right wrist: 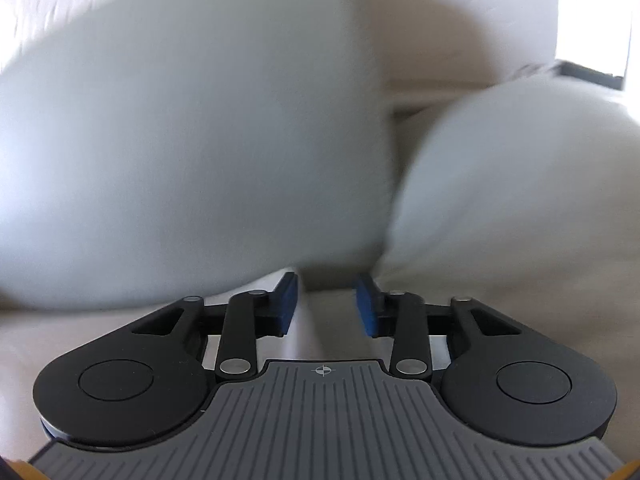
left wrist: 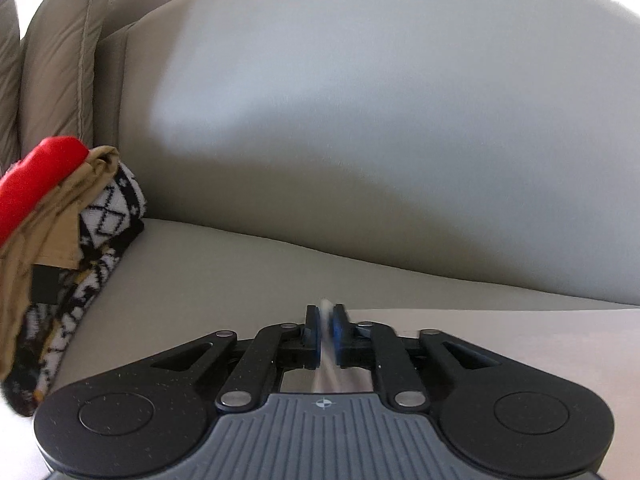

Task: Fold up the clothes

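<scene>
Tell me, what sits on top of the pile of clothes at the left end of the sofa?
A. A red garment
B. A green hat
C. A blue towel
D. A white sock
A: a red garment lies on top, over a tan garment and a black-and-white patterned one on the sofa.

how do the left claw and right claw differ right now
The left claw has its blue pads nearly together, pinching a strip of pale cloth; the right claw stands open with nothing pressed between its pads. Beside the left claw lies a pile of clothes; the right claw faces only sofa cushions. Both share black linkages, blue pads and a pale sofa beneath.
</scene>
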Tool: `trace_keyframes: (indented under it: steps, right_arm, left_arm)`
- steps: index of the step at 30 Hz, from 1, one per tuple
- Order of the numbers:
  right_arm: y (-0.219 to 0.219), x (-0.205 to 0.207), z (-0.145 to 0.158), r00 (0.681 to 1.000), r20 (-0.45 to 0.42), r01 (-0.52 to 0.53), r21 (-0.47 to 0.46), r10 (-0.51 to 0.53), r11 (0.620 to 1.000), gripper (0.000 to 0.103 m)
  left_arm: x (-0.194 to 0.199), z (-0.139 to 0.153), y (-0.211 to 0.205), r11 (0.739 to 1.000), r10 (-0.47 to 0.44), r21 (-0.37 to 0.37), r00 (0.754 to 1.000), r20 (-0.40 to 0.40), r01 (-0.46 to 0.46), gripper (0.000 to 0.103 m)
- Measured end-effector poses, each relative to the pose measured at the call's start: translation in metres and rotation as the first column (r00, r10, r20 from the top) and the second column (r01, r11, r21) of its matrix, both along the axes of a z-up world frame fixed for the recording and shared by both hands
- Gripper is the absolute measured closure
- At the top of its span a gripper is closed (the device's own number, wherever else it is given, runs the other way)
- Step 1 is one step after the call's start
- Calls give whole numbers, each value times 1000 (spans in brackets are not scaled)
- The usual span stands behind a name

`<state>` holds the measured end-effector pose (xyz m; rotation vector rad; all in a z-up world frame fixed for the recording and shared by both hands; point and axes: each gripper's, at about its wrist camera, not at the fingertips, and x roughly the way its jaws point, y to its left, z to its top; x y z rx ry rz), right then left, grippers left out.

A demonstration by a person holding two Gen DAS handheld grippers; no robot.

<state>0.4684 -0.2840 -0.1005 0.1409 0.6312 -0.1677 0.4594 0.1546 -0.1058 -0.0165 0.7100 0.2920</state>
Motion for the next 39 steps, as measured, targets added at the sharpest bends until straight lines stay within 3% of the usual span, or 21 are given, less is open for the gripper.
trace_keyframes:
  steps: [3, 6, 8, 11, 14, 18, 20, 21, 22, 25, 27, 29, 31, 33, 35, 37, 39]
  right_arm:
    - [-16, -55, 49, 992, 121, 29, -19, -26, 999, 57]
    - [-38, -115, 101, 980, 182, 68, 62, -78, 996, 57]
    - [-35, -151, 129, 984, 170, 41, 92, -57, 995, 57]
    - [-31, -206, 170, 988, 152, 1, 137, -22, 991, 48]
    - [-24, -206, 164, 994, 75, -90, 141, 80, 986, 37]
    - [-9, -195, 116, 982, -67, -164, 183, 178, 969, 38]
    - [6, -203, 87, 974, -124, -160, 210, 189, 965, 61]
    - [7, -190, 63, 966, -156, -165, 244, 206, 956, 89]
    - [6, -189, 49, 959, -184, -159, 282, 216, 946, 97]
    - [17, -180, 17, 950, -146, -202, 384, 275, 901, 97]
    - [21, -160, -4, 936, -153, -217, 461, 318, 860, 96]
    - [18, -150, -22, 933, -208, -168, 468, 293, 868, 103]
    - [2, -161, -18, 968, -208, -47, 402, 141, 914, 103]
    - [-9, -171, -19, 969, -241, 20, 300, 55, 954, 103]
    - [-19, -181, -21, 964, -264, 86, 193, -33, 977, 103]
    - [-6, -187, -10, 969, -246, 52, 143, -15, 988, 103]
    - [10, -199, 9, 985, -174, 26, 119, -5, 993, 89]
  left_arm:
    - [-47, 41, -3, 998, -59, 1, 996, 74, 59, 83]
    - [-110, 95, -5, 991, -105, -70, 991, 84, 111, 80]
    - [-153, 130, -7, 984, -126, -112, 988, 86, 135, 79]
    - [-198, 150, -15, 977, -176, -122, 984, 28, 178, 71]
    - [-241, 169, -23, 967, -225, -132, 974, -33, 219, 66]
    - [-248, 121, -37, 964, -250, -125, 960, -130, 234, 67]
    - [-237, 83, -35, 963, -236, -170, 960, -150, 210, 74]
    - [-230, 68, -35, 963, -223, -186, 964, -147, 194, 80]
    - [-224, 54, -35, 963, -209, -200, 968, -142, 179, 93]
    - [-204, 24, -41, 971, -184, -167, 980, -77, 169, 96]
    - [-190, 6, -42, 983, -144, -131, 984, -107, 130, 96]
    - [-177, -12, -41, 992, -102, -93, 985, -142, 89, 96]
    - [-179, -20, -37, 1000, -23, -16, 982, -187, 20, 96]
    - [-187, -20, -33, 999, 24, 50, 980, -199, -14, 95]
    - [-191, -25, -36, 980, 79, 196, 963, -259, -27, 97]
    - [-199, -21, -38, 976, 66, 219, 966, -251, -10, 97]
    - [-209, -11, -41, 976, 60, 218, 970, -235, -7, 95]
